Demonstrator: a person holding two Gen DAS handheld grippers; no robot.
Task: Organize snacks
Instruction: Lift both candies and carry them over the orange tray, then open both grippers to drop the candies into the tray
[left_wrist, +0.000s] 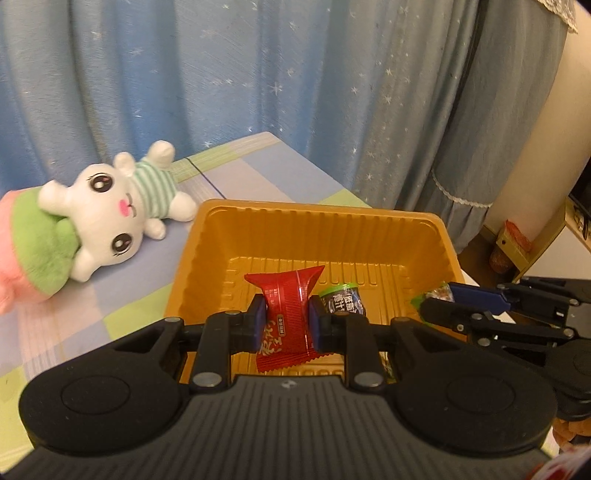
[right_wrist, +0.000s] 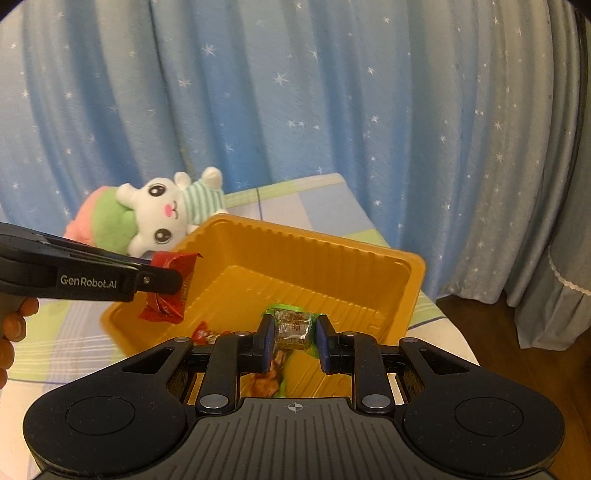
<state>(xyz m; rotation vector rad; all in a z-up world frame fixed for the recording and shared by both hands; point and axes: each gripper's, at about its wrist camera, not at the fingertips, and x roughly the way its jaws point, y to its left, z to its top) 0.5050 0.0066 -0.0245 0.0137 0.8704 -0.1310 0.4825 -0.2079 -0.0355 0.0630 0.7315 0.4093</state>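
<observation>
An orange plastic tray (left_wrist: 317, 229) sits on the checked tablecloth; it also shows in the right wrist view (right_wrist: 332, 266). My left gripper (left_wrist: 286, 323) is shut on a red snack packet (left_wrist: 288, 314) and holds it over the tray's near left part; the packet also shows in the right wrist view (right_wrist: 168, 284). My right gripper (right_wrist: 293, 341) is shut on a green-edged snack packet (right_wrist: 293, 328) over the tray's near right side; it shows in the left wrist view (left_wrist: 437, 299) too. A dark snack with a green top (left_wrist: 343, 299) and a small red sweet (right_wrist: 205, 336) lie in the tray.
A white plush rabbit (left_wrist: 122, 206) with a green and pink cushion lies on the table left of the tray, also in the right wrist view (right_wrist: 162, 214). Blue star-print curtains (right_wrist: 295, 110) hang behind. The table edge drops to a wooden floor (right_wrist: 491, 332) on the right.
</observation>
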